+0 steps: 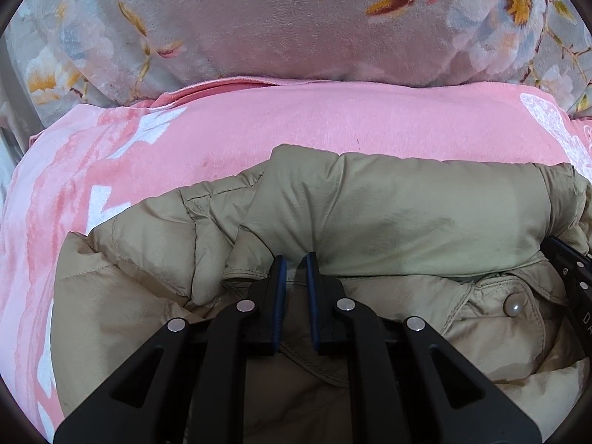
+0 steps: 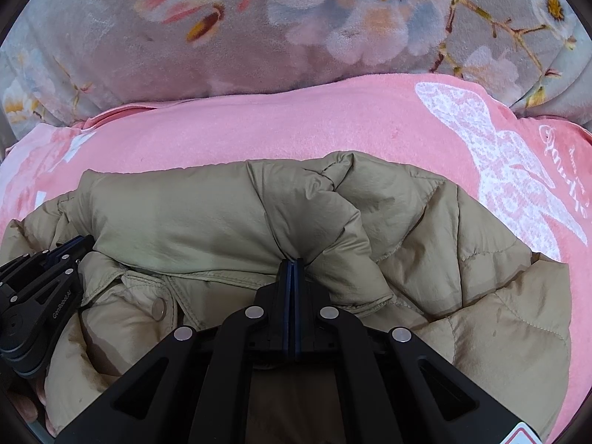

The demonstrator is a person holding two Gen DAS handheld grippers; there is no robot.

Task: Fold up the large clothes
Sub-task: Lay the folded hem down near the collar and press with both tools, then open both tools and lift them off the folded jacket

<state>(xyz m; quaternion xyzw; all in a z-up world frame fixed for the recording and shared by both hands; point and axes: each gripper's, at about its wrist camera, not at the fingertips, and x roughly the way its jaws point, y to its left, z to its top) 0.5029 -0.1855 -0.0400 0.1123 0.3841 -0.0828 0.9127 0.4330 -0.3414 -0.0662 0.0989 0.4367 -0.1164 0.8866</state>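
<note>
Khaki puffer jacket (image 1: pixel 388 207) bunched on pink blanket (image 1: pixel 296 122), half-folded at best. Left tongs (image 1: pixel 296 270) nearly closed, pinching jacket fold; right tongs (image 2: pixel 294 270) clamped on fabric. Flattening, final folds remain.

The left gripper (image 1: pixel 296 268) is black, with blue pads and silver rivets. The right gripper (image 2: pixel 293 272) matches it. White lettering marks the gripper at each frame's edge.

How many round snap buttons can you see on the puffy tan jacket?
1. The snap button sits on the jacket front flap, below the folded-over sleeve, between the two grippers. Others may be hidden under the folds.
</note>
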